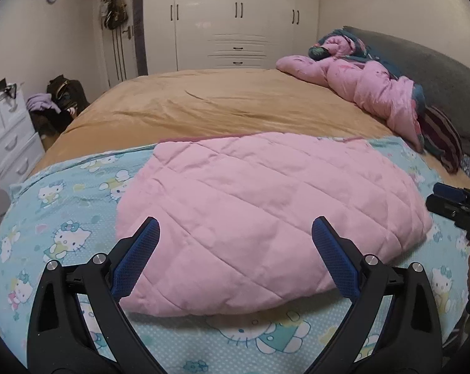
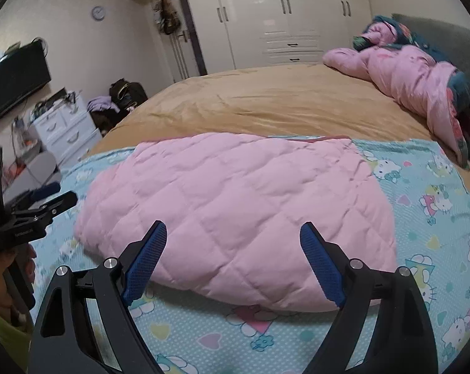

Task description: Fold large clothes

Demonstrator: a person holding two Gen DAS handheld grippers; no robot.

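Both claws stand wide apart and hold nothing: the left gripper (image 1: 235,227) and the right gripper (image 2: 233,230) each hang just above the near edge of the folded pink quilt (image 1: 259,205), pads clear of the cloth. The quilt lies flat on a blue cartoon sheet (image 1: 63,218) at the near end of the bed (image 1: 222,103), its long axis running left to right, folded edge toward the grippers. Far right, a crumpled pink heap (image 1: 368,87) lies by the headboard; no container shows its contents.
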